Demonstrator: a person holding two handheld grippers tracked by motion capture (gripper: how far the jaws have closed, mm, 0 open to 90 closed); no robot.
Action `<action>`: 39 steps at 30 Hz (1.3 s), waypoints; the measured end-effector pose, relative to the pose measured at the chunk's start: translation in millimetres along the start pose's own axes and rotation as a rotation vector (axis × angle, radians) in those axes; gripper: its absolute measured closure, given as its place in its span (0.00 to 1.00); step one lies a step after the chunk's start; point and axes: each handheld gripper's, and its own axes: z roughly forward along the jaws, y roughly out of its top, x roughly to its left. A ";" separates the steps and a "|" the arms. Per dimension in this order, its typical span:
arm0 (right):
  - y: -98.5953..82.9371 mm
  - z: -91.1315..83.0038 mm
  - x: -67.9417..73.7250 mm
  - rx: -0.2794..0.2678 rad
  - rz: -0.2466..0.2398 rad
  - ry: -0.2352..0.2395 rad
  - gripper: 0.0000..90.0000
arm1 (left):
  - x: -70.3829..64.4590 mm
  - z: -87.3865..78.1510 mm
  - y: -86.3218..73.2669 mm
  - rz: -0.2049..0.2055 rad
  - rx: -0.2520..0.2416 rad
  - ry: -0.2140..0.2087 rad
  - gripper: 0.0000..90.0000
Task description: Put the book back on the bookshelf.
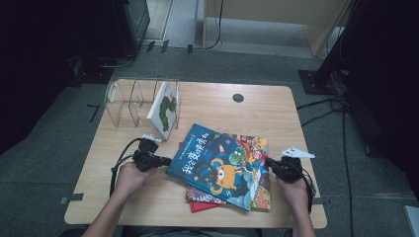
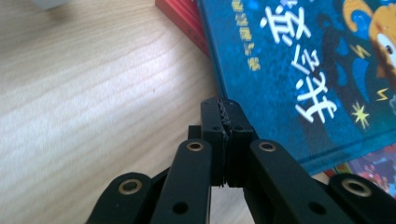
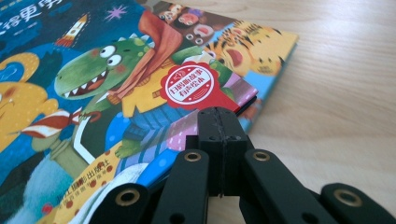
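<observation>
- L gripper (image 1: 165,161) near front-left of tabletop (image 1: 207,103), jaws closed on nothing, tips just beside the left edge of blue book (image 1: 220,165); cannot tell if touching.
- R gripper (image 1: 269,161) at the book's right edge, jaws closed w/ nothing between them; in right gripper view the tips (image 3: 219,114) sit at the cover's corner, contact unclear.
- Blue book lies flat, skewed, on top of a stack mid-front of tabletop. Cover: white Chinese title chars, yellow cartoon creature, green dino w/ orange scarf, rocket, stars.
- Red round sticker (image 3: 190,87) on cover near R corner, white Chinese text, too small to read reliably.
- Under it: a colourful book w/ tiger faces (image 1: 259,145), sticking out to the right, and a red book (image 1: 197,202) poking out at front-left.
- Tabletop: light wood grain, rounded corners, dark round grommet (image 1: 238,98) near far edge.
- Far-left: clear acrylic divider rack (image 1: 123,101), white book w/ green picture (image 1: 164,109) standing tilted in its right slot.
- Beyond: grey carpet floor, black cables at right, dark stand base, pale wood furniture at back.
</observation>
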 end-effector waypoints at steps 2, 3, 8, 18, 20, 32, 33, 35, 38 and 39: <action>4.6 5.2 1.1 0.003 -0.009 0.006 1.00 | -0.7 -2.4 -3.5 -0.005 0.000 0.004 1.00; 6.8 7.9 1.8 0.004 -0.014 0.009 1.00 | -1.3 -4.0 -5.9 -0.011 -0.004 0.006 1.00; 16.7 19.7 4.2 0.007 -0.025 0.020 1.00 | -3.8 -9.9 -13.9 -0.023 -0.010 0.013 1.00; 29.2 35.4 8.8 0.008 -0.045 0.021 1.00 | -1.2 -19.5 -15.2 -0.056 -0.026 0.014 0.83; 29.5 34.9 9.4 0.009 -0.047 0.017 1.00 | 0.3 -20.0 -13.8 -0.043 -0.033 0.002 0.73; 21.3 23.8 19.0 0.011 -0.078 0.033 1.00 | 1.1 -11.5 -0.8 -0.031 -0.040 0.005 0.50; 20.3 23.1 19.7 0.012 -0.080 0.034 1.00 | 1.4 -11.2 0.3 -0.026 -0.042 0.009 0.48; 18.5 21.5 21.3 0.014 -0.085 0.034 1.00 | 1.5 -10.2 2.6 -0.022 -0.040 0.010 0.42; 15.7 18.7 24.2 0.017 -0.096 0.034 1.00 | 3.1 -7.9 6.7 -0.036 -0.030 -0.014 0.37; 14.7 17.9 25.1 0.018 -0.096 0.035 1.00 | 3.2 -6.9 7.8 -0.038 -0.031 -0.018 0.34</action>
